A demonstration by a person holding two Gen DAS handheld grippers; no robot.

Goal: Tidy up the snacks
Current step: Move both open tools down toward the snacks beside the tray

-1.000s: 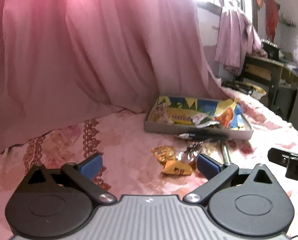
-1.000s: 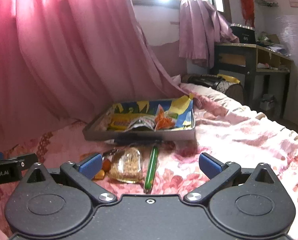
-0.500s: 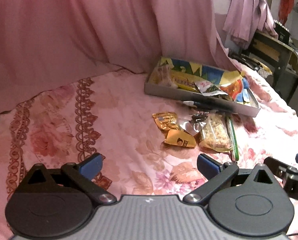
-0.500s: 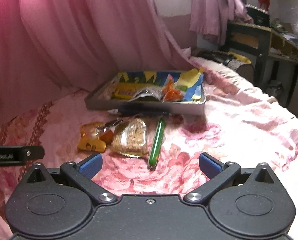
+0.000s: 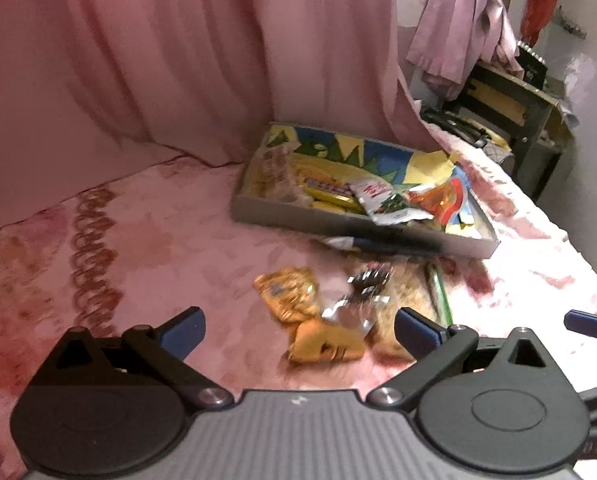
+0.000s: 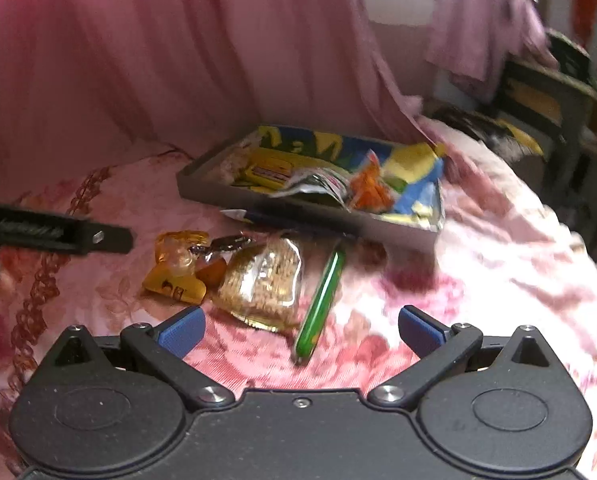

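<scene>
A: Where's the stuff rn?

B: Loose snacks lie on the bed (image 6: 498, 264), all just in front of the grey tray (image 6: 298, 204). Yellow packets (image 6: 174, 280) furthest left of the tray's front wall, a clear bag of crumbly snack (image 6: 264, 284) next to them, a green stick pack (image 6: 322, 300) on the right. The tray already holds several wrappers.

A: Grippers?

B: Left gripper (image 5: 298, 326) has its jaws spread wide, nothing between them, hovering over the yellow packets (image 5: 298, 312). Right gripper (image 6: 300, 328) is the same, jaws spread, empty, w/ the green stick and the bag's near edge just ahead.

A: How'll they handle?

B: Light, I'd say. Yellow packets look like thin crinkly film, prob slippery, so pinch a flat sealed edge, not the puffed middle. Clear bag is soft and its contents look fragile, so take a corner seam, gentle squeeze. Green stick seems firm and narrow; grab across its middle so it doesn't pivot. The bedding is soft, so jaws may snag cloth if pushed down too far.

A: Diff vs half a sec ago?

B: Both cams sit lower and closer to the pile. In the left view the packets are now right between the jaws. In the right view the green stick's near end almost reaches the jaw line. The snacks themselves haven't shifted relative to the tray. Left view is blurry, so fine detail there is unclear.
</scene>
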